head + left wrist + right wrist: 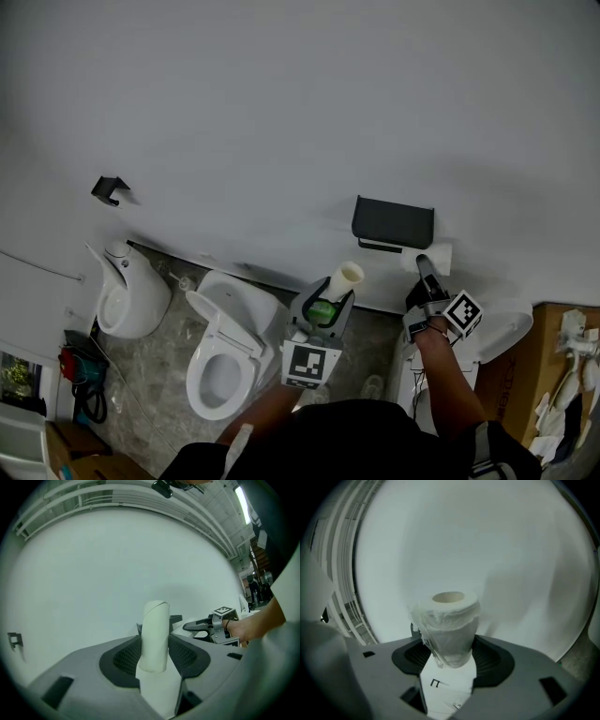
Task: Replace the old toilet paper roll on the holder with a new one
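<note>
My left gripper (pixel 332 292) is shut on an empty cardboard tube (pixel 345 277), the bare core of an old roll; in the left gripper view the tube (pixel 154 634) stands upright between the jaws. Just below the black wall holder (pixel 393 223), my right gripper (pixel 425 269) is shut on a full roll of toilet paper (pixel 436 257). The right gripper view shows that roll (pixel 450 623) wrapped in thin plastic, its hollow core facing up, in front of a plain white wall. Behind the tube, the left gripper view also shows the holder (pixel 176 619) and my right gripper (pixel 206 625).
A white toilet (pixel 225 349) with its lid up stands below left of the holder. A smaller white fixture (pixel 127 295) and a black wall hook (pixel 110 189) are further left. A white basin (pixel 502 326) and a cardboard box (pixel 530 370) sit at the right.
</note>
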The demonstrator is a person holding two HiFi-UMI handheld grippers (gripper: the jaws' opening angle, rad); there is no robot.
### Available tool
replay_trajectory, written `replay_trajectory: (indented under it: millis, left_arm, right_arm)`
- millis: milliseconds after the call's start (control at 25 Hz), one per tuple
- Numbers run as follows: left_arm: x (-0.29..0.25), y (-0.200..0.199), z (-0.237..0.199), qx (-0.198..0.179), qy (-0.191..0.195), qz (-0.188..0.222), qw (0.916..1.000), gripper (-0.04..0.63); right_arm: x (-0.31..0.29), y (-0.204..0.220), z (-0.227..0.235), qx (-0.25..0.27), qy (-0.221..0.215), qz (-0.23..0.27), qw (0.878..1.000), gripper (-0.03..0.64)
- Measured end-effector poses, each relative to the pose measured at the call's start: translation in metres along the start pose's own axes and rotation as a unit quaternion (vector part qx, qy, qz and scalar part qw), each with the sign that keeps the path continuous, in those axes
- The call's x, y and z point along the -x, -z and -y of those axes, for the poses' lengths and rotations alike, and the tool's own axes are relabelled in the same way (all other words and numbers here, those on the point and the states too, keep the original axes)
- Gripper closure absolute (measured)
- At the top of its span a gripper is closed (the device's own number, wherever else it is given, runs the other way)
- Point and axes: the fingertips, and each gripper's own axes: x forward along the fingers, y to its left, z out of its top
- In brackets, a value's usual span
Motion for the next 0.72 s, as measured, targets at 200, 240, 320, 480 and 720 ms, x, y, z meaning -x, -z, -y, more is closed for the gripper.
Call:
replay_trajectory:
  millis: [200,240,320,480,720]
  left_arm:
    - [0.009,0.007,-0.007,-0.004,-0.022,-0.011,0.9997,0.413]
    - [0.011,0.009,-0.011,-0.002,-0.026,-0.012,0.9996,0.413]
    - [0.016,0.012,-0.017,-0.001,-0.033,-0.016,0.9993,0.413]
    - [0.026,0.016,-0.031,-0.009,-0.046,-0.025,0.9986,0.413]
    - [0.038,0.021,-0.052,-0.007,-0.071,-0.034,0.9969,0.413]
  right_arm:
    - [-0.013,0.017,0.002,-0.036,-0.016,-0.016,0.999,0.351]
    - [-0.017,0.022,0.001,-0.043,-0.016,-0.017,0.999,0.351]
    - [-0.025,0.029,0.0,-0.051,-0.014,-0.018,0.998,0.351]
    - [-0.04,0.048,-0.005,-0.064,-0.026,-0.027,0.997,0.351]
    - [-0.058,0.072,-0.011,-0.086,-0.035,-0.043,0.995,0.351]
